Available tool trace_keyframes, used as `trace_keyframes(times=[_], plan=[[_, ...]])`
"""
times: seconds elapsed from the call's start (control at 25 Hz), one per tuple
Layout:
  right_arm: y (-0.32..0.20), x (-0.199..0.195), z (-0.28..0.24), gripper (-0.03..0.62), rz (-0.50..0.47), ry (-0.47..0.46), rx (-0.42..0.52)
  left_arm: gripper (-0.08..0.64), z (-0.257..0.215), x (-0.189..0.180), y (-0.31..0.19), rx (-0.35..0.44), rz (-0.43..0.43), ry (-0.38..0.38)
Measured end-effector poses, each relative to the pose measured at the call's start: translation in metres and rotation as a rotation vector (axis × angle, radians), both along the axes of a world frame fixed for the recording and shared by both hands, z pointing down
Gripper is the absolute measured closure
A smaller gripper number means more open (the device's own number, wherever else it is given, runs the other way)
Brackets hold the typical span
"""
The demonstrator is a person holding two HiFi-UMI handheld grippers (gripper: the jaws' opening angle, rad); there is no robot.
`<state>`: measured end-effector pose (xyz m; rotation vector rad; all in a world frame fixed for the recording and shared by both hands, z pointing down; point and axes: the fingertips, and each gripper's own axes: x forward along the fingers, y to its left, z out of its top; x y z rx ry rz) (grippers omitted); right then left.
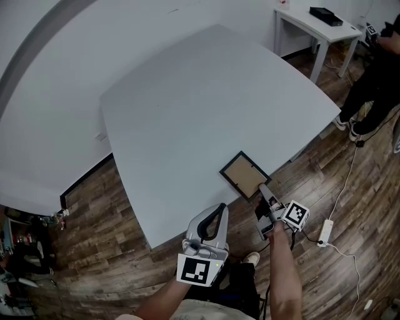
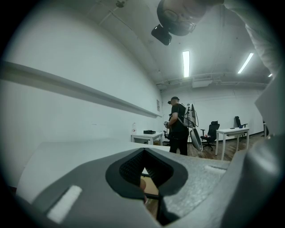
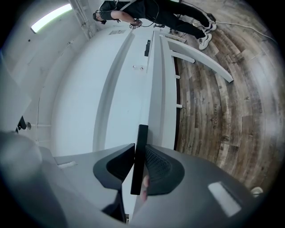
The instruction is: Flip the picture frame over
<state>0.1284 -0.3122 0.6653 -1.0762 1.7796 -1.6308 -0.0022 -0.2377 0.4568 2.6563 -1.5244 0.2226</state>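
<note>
The right gripper (image 1: 263, 189) clamps a corner of the picture frame (image 1: 244, 174) at the table (image 1: 187, 94) edge, lower right of centre. The left gripper (image 1: 219, 209) is closed, empty. This thin corner pinch may let the frame swivel or drop.

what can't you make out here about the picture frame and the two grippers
- Head view: the picture frame shows only its brown side. The face underneath is hidden, and the right gripper covers its near corner.
- Right gripper view: the frame is seen edge-on between the jaws, so neither face shows.
- Left gripper view: the left gripper blocks all but a sliver of the frame.
- Head view: the black object on the far desk is too small to identify.
</note>
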Motion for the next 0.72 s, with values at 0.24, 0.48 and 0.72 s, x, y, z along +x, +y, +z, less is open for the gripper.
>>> trace_keyframes(times=[0.24, 0.48, 0.72], plan=[[0.005, 0.000, -0.004, 0.499, 0.011, 0.021, 0.023, 0.560, -0.003, -0.001, 0.000, 0.006, -0.003, 0.013], [0.011, 0.002, -0.008, 0.500, 0.018, 0.015, 0.036, 0.560, -0.005, -0.002, -0.001, 0.010, -0.004, 0.021], [0.013, 0.007, -0.017, 0.500, 0.023, 0.038, 0.065, 0.560, -0.007, -0.002, -0.001, 0.014, -0.007, 0.029]])
